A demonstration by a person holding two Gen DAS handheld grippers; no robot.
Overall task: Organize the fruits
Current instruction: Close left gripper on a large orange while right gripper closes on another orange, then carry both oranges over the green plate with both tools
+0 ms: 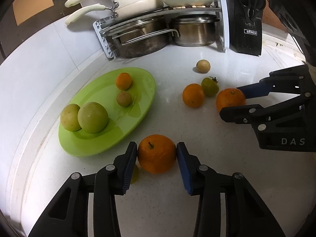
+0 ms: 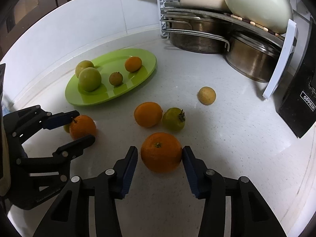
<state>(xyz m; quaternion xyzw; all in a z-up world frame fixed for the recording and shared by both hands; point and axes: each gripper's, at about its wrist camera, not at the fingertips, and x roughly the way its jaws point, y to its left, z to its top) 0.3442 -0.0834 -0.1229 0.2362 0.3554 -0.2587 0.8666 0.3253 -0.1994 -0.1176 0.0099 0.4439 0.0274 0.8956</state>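
My left gripper (image 1: 157, 145) is shut on an orange (image 1: 156, 154) that rests on the white counter just right of the green plate (image 1: 94, 146); both blue pads touch its sides. My right gripper (image 2: 160, 148) straddles a second orange (image 2: 161, 152): the right pad touches it, and a thin strip of counter shows at the left pad. The plate holds two green fruits (image 1: 92, 117), a small orange (image 1: 123, 81) and a small brownish fruit (image 1: 124, 98). Loose on the counter lie another orange (image 2: 148, 114), a green stemmed fruit (image 2: 173, 119) and a yellowish fruit (image 2: 206, 95).
A rack of steel pots (image 1: 142, 37) and cream pans (image 1: 136, 4) stands at the back, with a black knife block (image 1: 247, 21) to its right. A small yellow-green fruit (image 1: 135, 174) peeks out behind my left finger. The counter meets a white tiled wall on the left.
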